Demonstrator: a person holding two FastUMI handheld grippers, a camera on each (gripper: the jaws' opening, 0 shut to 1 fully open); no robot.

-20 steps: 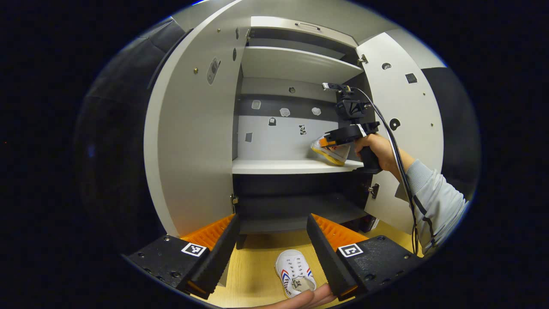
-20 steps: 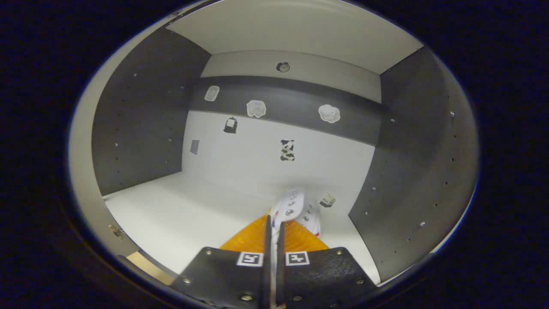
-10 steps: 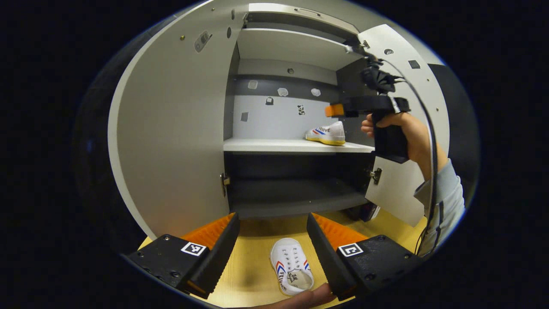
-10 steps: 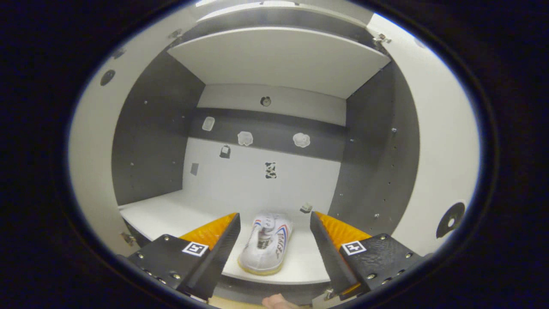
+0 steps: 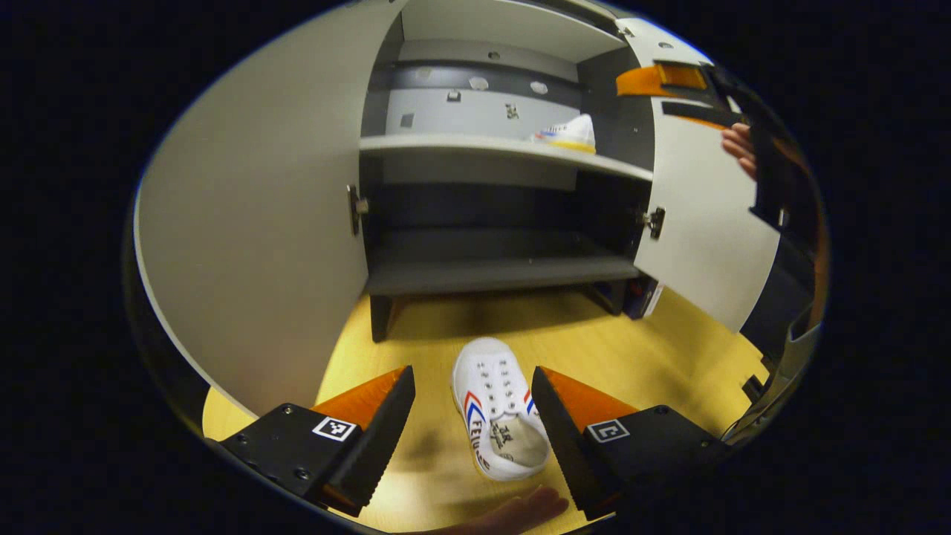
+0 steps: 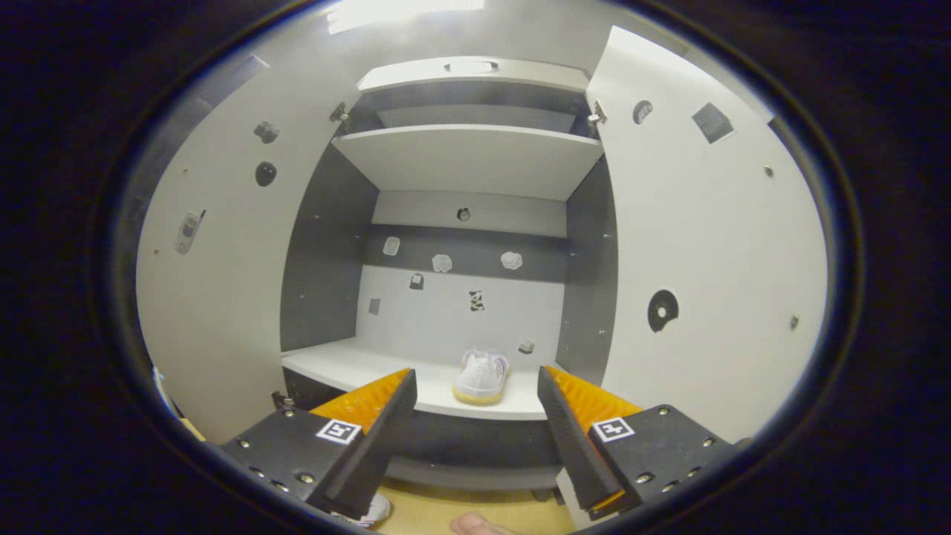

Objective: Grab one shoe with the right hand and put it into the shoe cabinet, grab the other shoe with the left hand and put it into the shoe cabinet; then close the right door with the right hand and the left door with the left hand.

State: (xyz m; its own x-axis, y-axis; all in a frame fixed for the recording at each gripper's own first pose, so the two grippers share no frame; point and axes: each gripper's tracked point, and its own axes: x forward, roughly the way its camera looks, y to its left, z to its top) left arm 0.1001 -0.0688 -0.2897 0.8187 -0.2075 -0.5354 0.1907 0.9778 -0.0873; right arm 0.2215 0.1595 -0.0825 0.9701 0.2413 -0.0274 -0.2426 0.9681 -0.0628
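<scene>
A white shoe (image 5: 499, 416) with red and blue stripes lies on the wooden floor, toe toward the cabinet. My left gripper (image 5: 472, 371) hangs open above it, a finger on either side, not touching. The second white shoe (image 6: 481, 374) rests on the cabinet's middle shelf (image 6: 349, 365) near the right wall, also seen as the shelf shoe (image 5: 567, 134) from below. My right gripper (image 6: 477, 371) is open in front of the cabinet, back from that shoe. In the left gripper view the right gripper (image 5: 661, 80) shows at upper right, held by a hand (image 5: 737, 145).
Both cabinet doors stand open: left door (image 5: 245, 223) and right door (image 5: 706, 238) flank the opening. A dark lower shelf (image 5: 498, 273) sits just above the floor (image 5: 639, 357). A fingertip (image 5: 513, 513) shows by the floor shoe's heel.
My right gripper opened, left its shoe on the middle shelf and drew back out of the cabinet. My left gripper sank toward the floor shoe, staying open.
</scene>
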